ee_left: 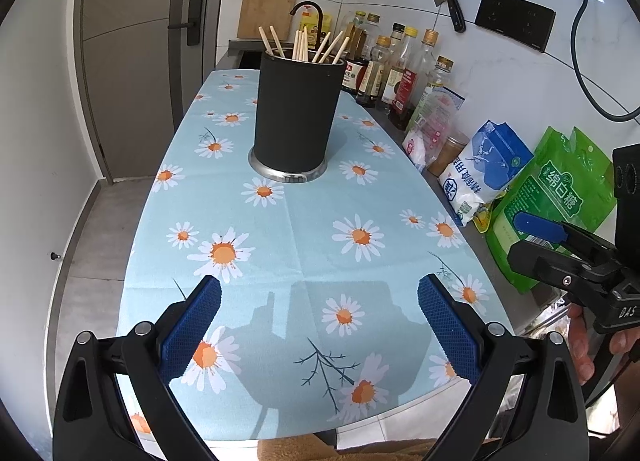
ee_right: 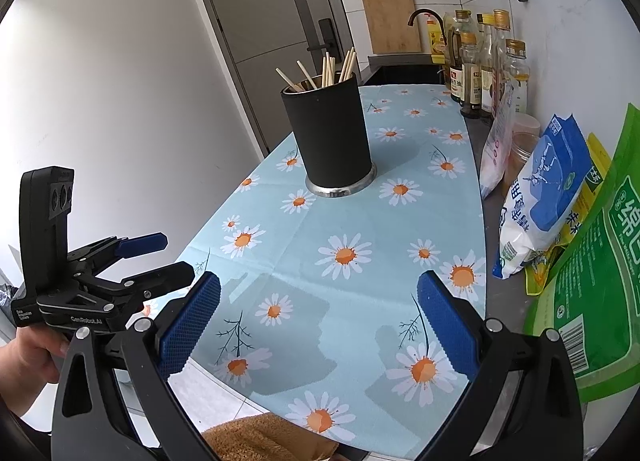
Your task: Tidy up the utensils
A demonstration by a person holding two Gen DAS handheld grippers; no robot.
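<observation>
Reading "GenRobot.AI" on left gripper [ee_right: 156,261]; right gripper [ee_right: 318,325]; both spread wide, empty.

Both views are bright and evenly lit, colours clean. Soft, blocky shadows of the rigs fall on the cloth [ee_left: 288,221] near the lower edge, so light comes from behind the cameras. Strong fisheye bending curves the counter edges, door [ee_right: 256,21] and wall lines. Black vignette fills the corners. Focus is sharp throughout, without blur.
</observation>
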